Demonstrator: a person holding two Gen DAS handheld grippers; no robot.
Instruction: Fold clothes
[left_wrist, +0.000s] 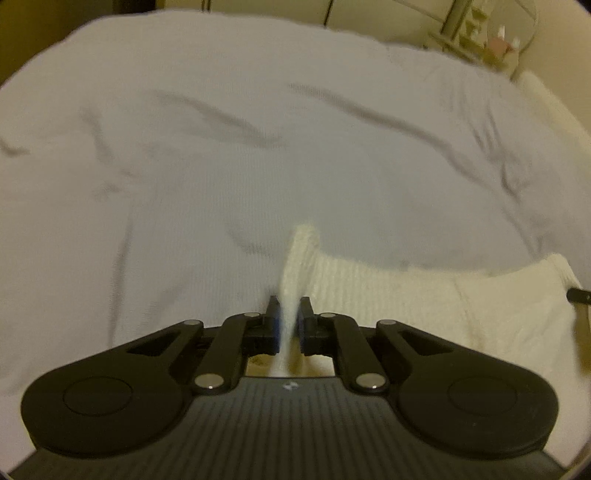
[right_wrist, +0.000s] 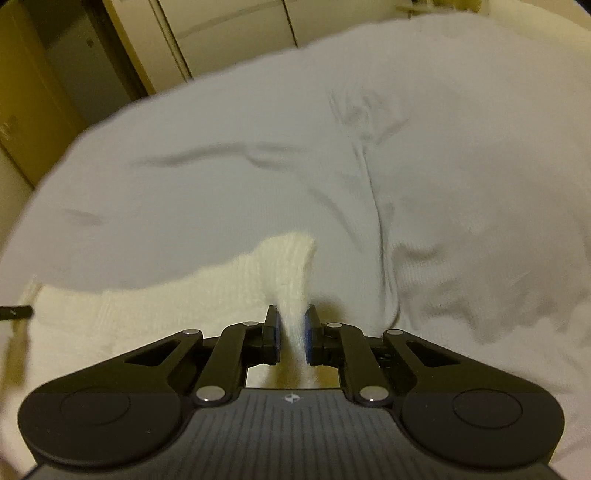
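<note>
Sweater (left_wrist: 388, 291) edge is pinched in my left gripper (left_wrist: 289, 314) and my right gripper (right_wrist: 291, 325), both clamped on cream knit. It stretches between them over the wrinkled white sheet (left_wrist: 221, 166).

Dim warm indoor light, both views motion-blurred; wrinkled pale grey-white bedsheet (left_wrist: 258, 166) shows soft crease shadows, fisheye-bent edges.

A wrinkled white bedsheet (left_wrist: 258, 155) covers the bed, a wire shelf (left_wrist: 476, 33) behind it, cream closet doors (right_wrist: 229, 26) nearby.
</note>
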